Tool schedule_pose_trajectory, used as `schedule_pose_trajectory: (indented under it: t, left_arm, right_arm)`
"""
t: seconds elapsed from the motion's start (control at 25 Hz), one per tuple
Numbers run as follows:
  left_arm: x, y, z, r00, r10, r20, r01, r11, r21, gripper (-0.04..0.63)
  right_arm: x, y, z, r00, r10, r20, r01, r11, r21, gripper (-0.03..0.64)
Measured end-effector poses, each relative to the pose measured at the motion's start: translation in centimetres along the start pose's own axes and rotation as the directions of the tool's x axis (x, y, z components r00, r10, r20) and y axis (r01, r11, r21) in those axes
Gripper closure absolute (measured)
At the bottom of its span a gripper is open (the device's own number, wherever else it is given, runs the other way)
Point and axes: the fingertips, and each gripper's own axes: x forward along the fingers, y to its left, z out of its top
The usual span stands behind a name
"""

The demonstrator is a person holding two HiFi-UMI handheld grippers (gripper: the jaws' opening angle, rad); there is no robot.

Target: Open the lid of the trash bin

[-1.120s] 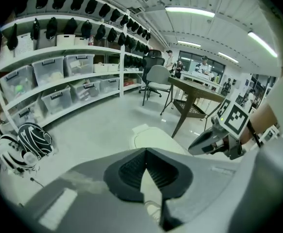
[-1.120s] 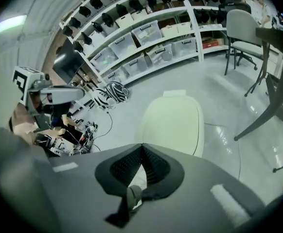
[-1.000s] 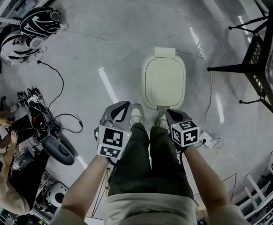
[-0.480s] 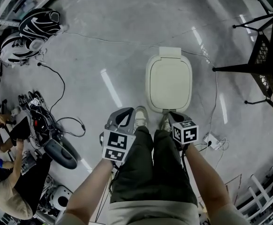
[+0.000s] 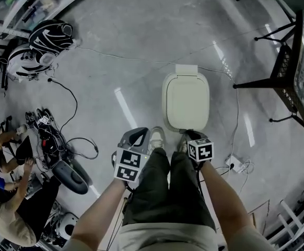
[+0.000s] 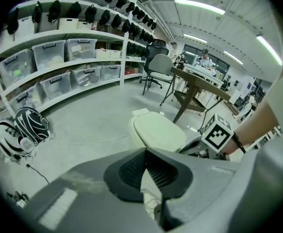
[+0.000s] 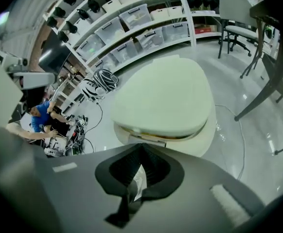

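Observation:
A cream trash bin (image 5: 186, 101) stands on the grey floor just ahead of the person's shoes, its lid down. It also shows as the bin (image 6: 158, 132) in the left gripper view, and close up as the bin (image 7: 166, 98) in the right gripper view, with a thin seam under the lid's front edge. My right gripper (image 5: 193, 135) hangs at the bin's near edge, jaws shut on nothing (image 7: 140, 147). Left of the bin's front, beside the left shoe, my left gripper (image 5: 136, 137) is also shut and empty (image 6: 145, 152).
A black mesh-top table (image 5: 298, 61) stands at the right. Striped bags (image 5: 50, 35) lie at the upper left, with cables and gear (image 5: 53, 145) and seated people (image 5: 0, 192) at the left. A power strip (image 5: 237, 163) lies at the right. Shelves of bins (image 6: 59, 57) line the wall.
Both grippers have come nearer to the bin's front edge, the right one now almost at it. The lid is still down.

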Motion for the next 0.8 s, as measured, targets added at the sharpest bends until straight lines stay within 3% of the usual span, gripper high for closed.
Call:
schedule_pose_trajectory:
  t: [0.16, 0.36, 0.6, 0.8]
  left_arm:
    - [-0.8, -0.4, 0.4, 1.0, 0.006, -0.002, -0.006, 1.0, -0.009, 0.594]
    - [-2.8, -1.0, 2.8, 1.0, 0.003, 0.018, -0.003, 1.0, -0.005, 0.594]
    - [-7.0, -1.7, 8.1, 0.998, -0.002, 0.062, 0.001, 1.0, 0.025, 0.594]
    - [-11.4, -2.2, 15.2, 0.991, -0.011, 0.13, 0.002, 0.998, 0.07, 0.594]
  right_arm:
    - [0.0, -0.1, -0.1, 0.999, -0.028, -0.024, 0.028, 0.999, -0.02, 0.615]
    - [-3.2, 0.8, 2.6, 0.999, -0.038, 0.001, 0.038, 0.998, -0.051, 0.614]
    - [-12.1, 3.8, 7.5, 0.996, 0.011, 0.083, -0.004, 0.996, -0.086, 0.614]
    - [-21.8, 5.9, 14.5, 0.974, 0.01, 0.228, 0.01, 0.997, -0.082, 0.614]
